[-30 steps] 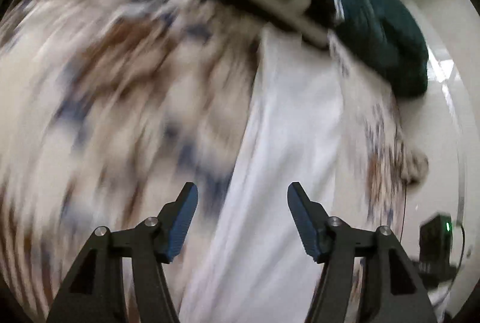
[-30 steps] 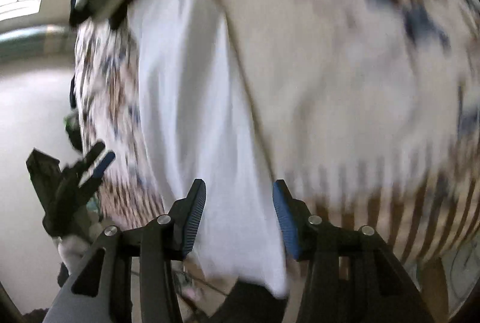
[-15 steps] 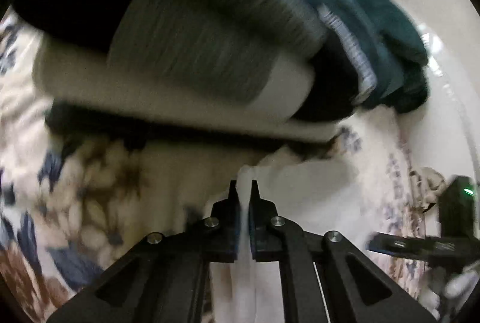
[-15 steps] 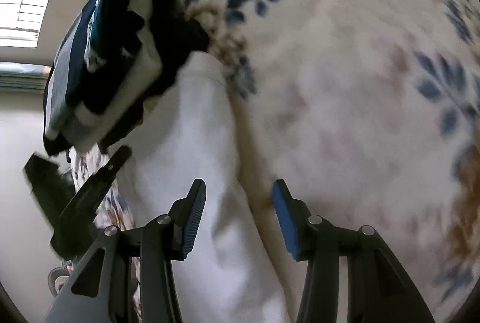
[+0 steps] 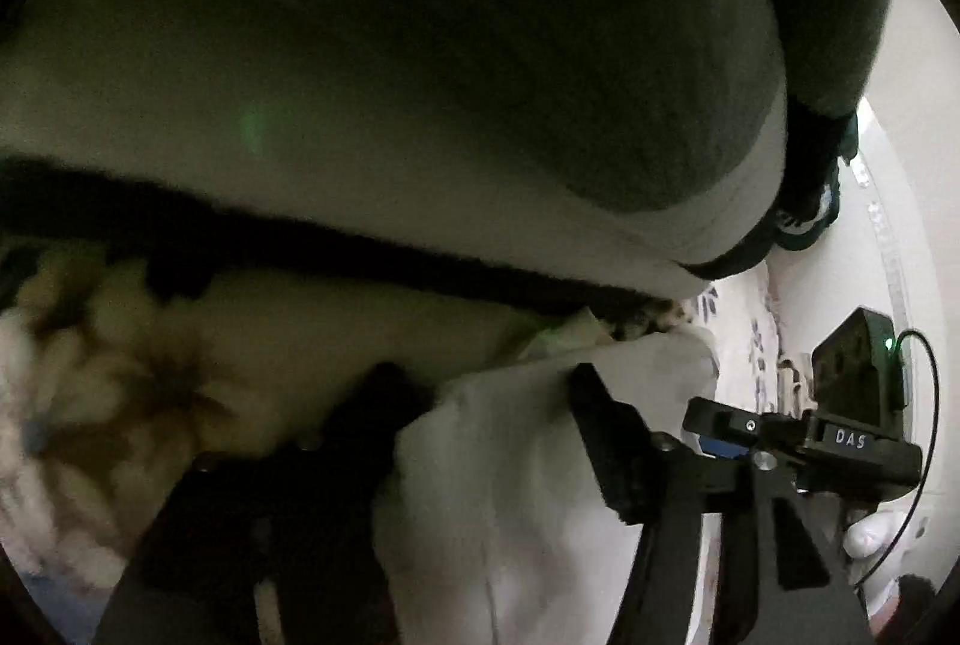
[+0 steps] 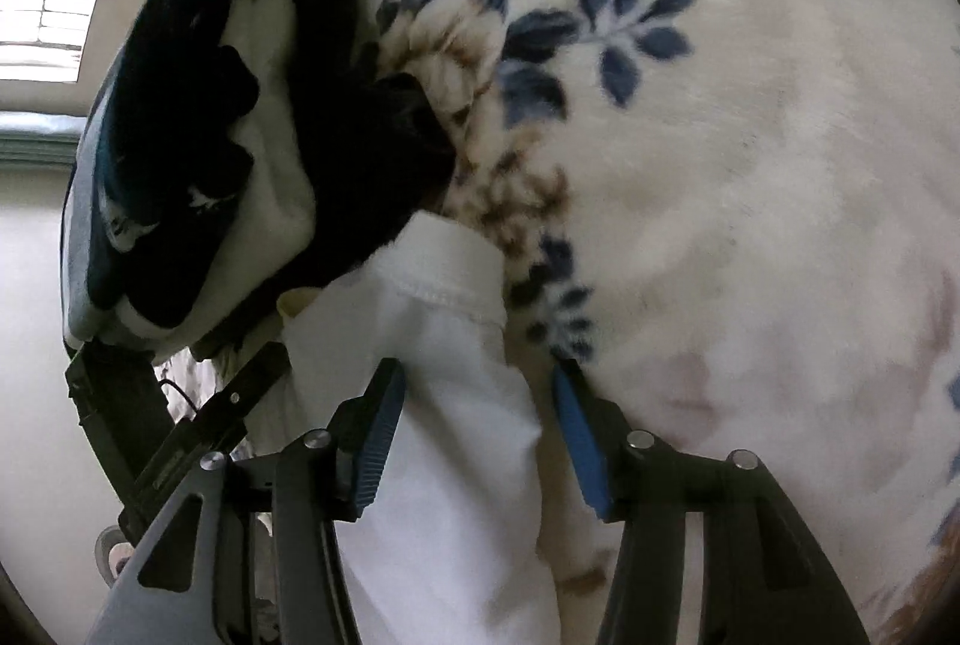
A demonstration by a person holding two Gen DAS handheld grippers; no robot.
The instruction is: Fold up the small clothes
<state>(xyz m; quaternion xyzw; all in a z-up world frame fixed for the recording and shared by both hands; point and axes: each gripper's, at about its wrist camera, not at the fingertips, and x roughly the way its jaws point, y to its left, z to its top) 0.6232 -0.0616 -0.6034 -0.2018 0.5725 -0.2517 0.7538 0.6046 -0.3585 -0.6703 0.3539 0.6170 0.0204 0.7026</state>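
White garment [image 6: 444, 393] lies folded on bed blanket [image 6: 750, 153] beside stack [image 6: 198, 153]; I'm letting go: left gripper [image 5: 480, 399] and right gripper [image 6: 480, 429] jaws opening, astride it.

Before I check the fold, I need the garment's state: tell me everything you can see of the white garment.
The white garment looks like soft, plain knit cloth with a stitched hem at its far end. It lies in a long folded strip on the floral blanket, its far end against the stack of folded clothes. It runs between the fingers of both the right gripper and the left gripper, whose jaws are opening; neither pinches it.
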